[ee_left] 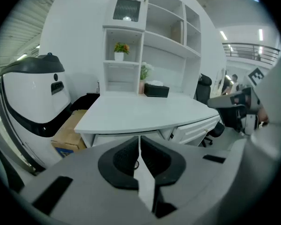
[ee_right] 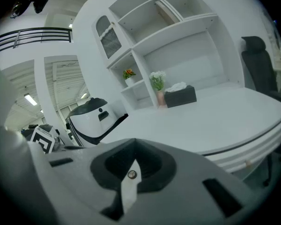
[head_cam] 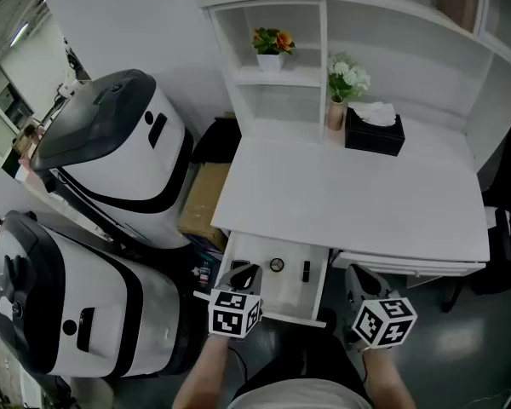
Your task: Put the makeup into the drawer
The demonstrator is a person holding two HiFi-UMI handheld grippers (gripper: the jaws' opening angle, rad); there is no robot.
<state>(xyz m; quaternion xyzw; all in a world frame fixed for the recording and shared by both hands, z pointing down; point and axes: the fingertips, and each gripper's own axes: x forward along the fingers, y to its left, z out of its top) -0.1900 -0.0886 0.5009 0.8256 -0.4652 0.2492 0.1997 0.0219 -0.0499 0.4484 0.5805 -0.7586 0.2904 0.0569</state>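
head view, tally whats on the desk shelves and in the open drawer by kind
flowers: 2 (orange flowers, white flowers)
tissue box: 1
small items in the drawer: 2 (round item, dark stick)
total: 5

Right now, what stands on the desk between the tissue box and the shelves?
A pink vase of white flowers stands there, close beside the tissue box and the shelves. The head view shows it best.
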